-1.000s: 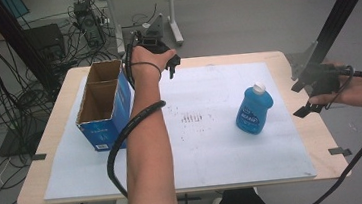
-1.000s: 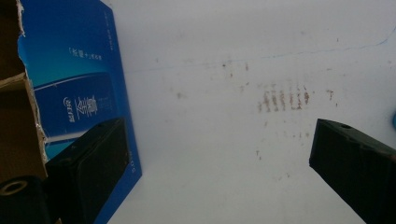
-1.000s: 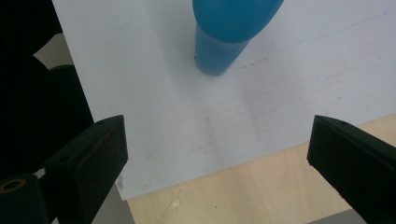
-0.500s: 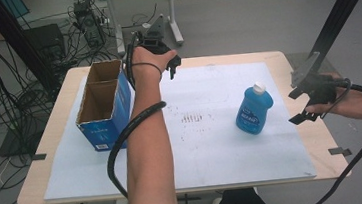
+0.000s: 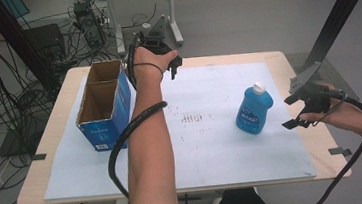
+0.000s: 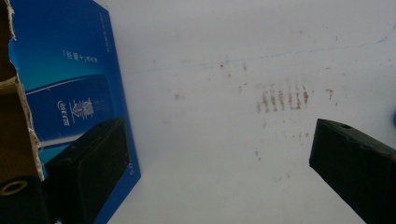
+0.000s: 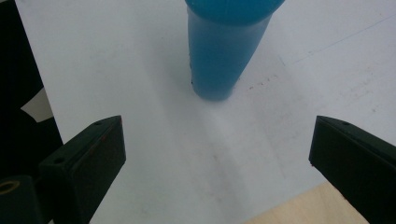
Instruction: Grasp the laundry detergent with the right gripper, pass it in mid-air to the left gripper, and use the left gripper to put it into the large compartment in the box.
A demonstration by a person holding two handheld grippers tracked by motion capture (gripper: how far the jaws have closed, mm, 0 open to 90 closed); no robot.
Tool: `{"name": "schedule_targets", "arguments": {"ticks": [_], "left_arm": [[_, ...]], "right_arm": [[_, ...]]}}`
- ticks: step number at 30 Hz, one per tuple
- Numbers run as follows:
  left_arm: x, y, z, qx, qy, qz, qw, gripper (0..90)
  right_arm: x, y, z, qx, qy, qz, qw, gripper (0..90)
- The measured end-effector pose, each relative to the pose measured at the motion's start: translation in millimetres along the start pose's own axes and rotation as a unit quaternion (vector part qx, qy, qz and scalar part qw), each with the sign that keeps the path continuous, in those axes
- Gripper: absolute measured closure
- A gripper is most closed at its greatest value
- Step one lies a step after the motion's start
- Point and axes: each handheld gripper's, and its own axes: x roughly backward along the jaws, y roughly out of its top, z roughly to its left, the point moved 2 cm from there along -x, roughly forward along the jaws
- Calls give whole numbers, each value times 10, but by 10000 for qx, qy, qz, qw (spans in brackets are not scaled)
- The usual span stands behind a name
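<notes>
Movement over the last second belongs to the right hand alone. From the high view, the right gripper (image 5: 298, 110) has come in from beyond the right edge of the desk (image 5: 60, 123) toward the blue bottle (image 5: 253, 109) and now hangs just beside it, a small gap left, jaws spread wide and holding nothing. The bottle stands upright on the white sheet (image 5: 208, 144), right of the desk's middle, and has not shifted. The left gripper (image 5: 165, 58) has stayed at the far edge of the desk, next to the far end of the open blue carton (image 5: 102, 102), which sits near the left edge.

Left gripper view: the jaws stand well apart with only bare sheet and some reddish smudges (image 6: 282, 99) between them; the carton's printed blue side (image 6: 74, 93) runs up the left of the frame, close to one jaw but, as far as I can tell, not touched.

Right gripper view: both jaws are released and wide, and the bottle (image 7: 223, 51) stands ahead, roughly centred between them but farther off than their tips. The desk's bare wood shows at the lower right corner.

That approach reads as the opening of a grasp on the bottle. A further short advance should bring its body between the jaws; closing now would catch nothing.
</notes>
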Motion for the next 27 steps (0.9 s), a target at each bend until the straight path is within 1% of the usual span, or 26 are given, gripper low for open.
{"name": "schedule_targets", "arguments": {"ticks": [2, 3, 4, 9, 11, 13, 19, 25, 27], "left_arm": [[-1, 1, 2, 3, 6, -3, 10000, 55], [-2, 1, 1, 13, 4, 2, 10000, 55], [-4, 2, 0, 12, 5, 7, 10000, 55], [-14, 5, -7, 6, 10, 16, 10000, 55], [-10, 9, -6, -9, 9, 11, 10000, 55], [-10, 9, -6, -8, 13, 6, 10000, 55], [-21, 6, -4, -10, 2, 17, 10000, 56], [-35, -3, 12, -1, 1, 30, 10000, 55], [-36, -5, 18, 1, 0, 31, 10000, 55]], "right_arm": [[-31, -12, 2, -14, -12, -73, 10000, 36], [-41, -16, 8, -69, -3, -108, 9999, 36], [-56, -21, 4, -44, -20, -146, 9999, 36], [-123, -37, 12, -107, -51, -329, 9994, 35], [-160, -47, 22, -166, -80, -427, 9989, 35], [-174, -50, 24, -178, -94, -460, 9987, 35], [-277, -68, 45, -256, -161, -662, 9973, 34], [-336, -72, 64, -321, -186, -804, 9961, 33], [-365, -73, 69, -353, -225, -886, 9952, 32]]}}
